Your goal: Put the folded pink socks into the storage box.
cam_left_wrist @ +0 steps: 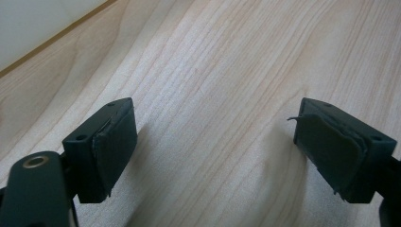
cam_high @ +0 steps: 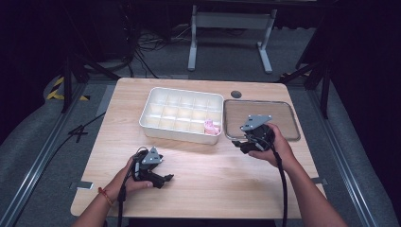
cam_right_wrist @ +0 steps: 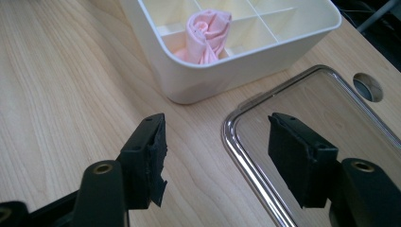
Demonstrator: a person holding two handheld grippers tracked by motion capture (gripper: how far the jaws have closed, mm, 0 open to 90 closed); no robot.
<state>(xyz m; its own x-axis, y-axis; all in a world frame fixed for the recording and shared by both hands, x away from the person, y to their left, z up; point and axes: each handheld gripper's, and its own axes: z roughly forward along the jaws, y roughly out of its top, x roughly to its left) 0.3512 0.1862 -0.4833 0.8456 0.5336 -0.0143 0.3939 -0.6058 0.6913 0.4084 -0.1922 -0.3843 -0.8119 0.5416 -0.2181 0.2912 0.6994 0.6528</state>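
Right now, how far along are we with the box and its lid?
One rolled pink cloth already sits in a corner compartment of the white box. Nothing is in hand: the right gripper is open above the near edge of the clear lid, and the left gripper is open over bare table. The lid is still off.

Light wooden table [cam_high: 198, 189], rounded corners, cable hole at far right. Resting directly on top: white compartment box [cam_high: 156, 127] at centre back, clear lid [cam_high: 261, 119] just beside, to the right.

Bright overhead light on the table [cam_high: 198, 161] — dark, dim surroundings
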